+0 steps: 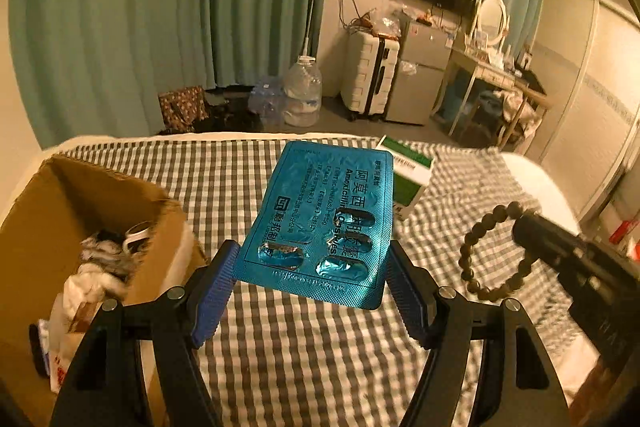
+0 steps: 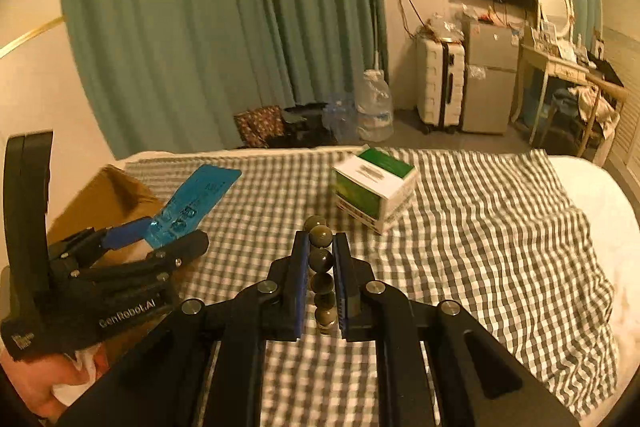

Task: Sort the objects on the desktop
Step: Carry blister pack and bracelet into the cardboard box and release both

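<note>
The left gripper [image 1: 314,269] has its jaws clamped on the side edges of a flat blue foil blister pack of capsules [image 1: 326,215], held tilted in the air above the grey-and-white checked cloth [image 1: 288,347] that covers the bed. In the right wrist view the same pack [image 2: 192,203] juts up from the left gripper [image 2: 160,233] over the near left part of the bed. An open brown cardboard box [image 1: 52,211] with crumpled items inside sits at the bed's left edge, just beside the left gripper. The right gripper [image 2: 320,279] has its jaws together, clamped on a bracelet of round dark olive beads [image 2: 322,259]; the loop [image 1: 490,251] hangs from it above the cloth. A green-and-white cardboard carton [image 2: 374,187] lies tilted on the cloth near the bed's far edge.
</note>
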### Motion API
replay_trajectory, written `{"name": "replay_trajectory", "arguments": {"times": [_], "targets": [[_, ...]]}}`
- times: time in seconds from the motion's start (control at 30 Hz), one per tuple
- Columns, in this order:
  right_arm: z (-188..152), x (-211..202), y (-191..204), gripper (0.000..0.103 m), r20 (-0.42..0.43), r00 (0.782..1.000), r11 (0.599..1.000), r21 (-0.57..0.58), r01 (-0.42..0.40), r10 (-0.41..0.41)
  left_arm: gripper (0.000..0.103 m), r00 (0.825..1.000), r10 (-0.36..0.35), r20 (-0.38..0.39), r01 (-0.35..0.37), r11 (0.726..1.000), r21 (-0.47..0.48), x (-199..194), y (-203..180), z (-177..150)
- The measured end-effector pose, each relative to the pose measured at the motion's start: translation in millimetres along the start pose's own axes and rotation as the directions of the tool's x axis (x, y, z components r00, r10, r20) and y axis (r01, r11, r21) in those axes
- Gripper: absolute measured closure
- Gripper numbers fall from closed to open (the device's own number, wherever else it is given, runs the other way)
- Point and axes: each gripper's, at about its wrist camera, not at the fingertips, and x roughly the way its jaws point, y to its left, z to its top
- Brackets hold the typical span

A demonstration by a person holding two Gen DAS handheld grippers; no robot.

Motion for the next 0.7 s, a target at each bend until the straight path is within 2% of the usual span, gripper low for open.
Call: {"name": "replay_trajectory", "arguments": {"times": [0.13,0.37,0.5,0.7], "targets": [[11.1,-31.3,33.9,0.092,0.035,0.999,0.998,-0.045,-0.035,0.037,0.029,1.000,-0.009,0.003,0.009,1.000,-0.024,-36.3,22.2,7.7],[21.3,-65.7,101.1,0.092,0.061,0.993,0.987,-0.136,-0.089,0.098,0.029,0.997,0.054,0.060,-0.052,0.998,-0.033,-110.0,76.9,13.7],[22.6,-63.7,152.0,0.092,0.043,0.987,0.971,-0.190,-0.143,0.154,0.029,0.992,0.104,0.070,-0.100,0.994,-0.051,-135.4,110.7,9.1],[23.7,-43.2,218.0,0.092,-0.013,0.972,0.938,-0.257,-0.231,0.236,0.029,0.983,0.175,0.053,-0.168,0.979,-0.112,-148.8,168.3,-3.4]]}}
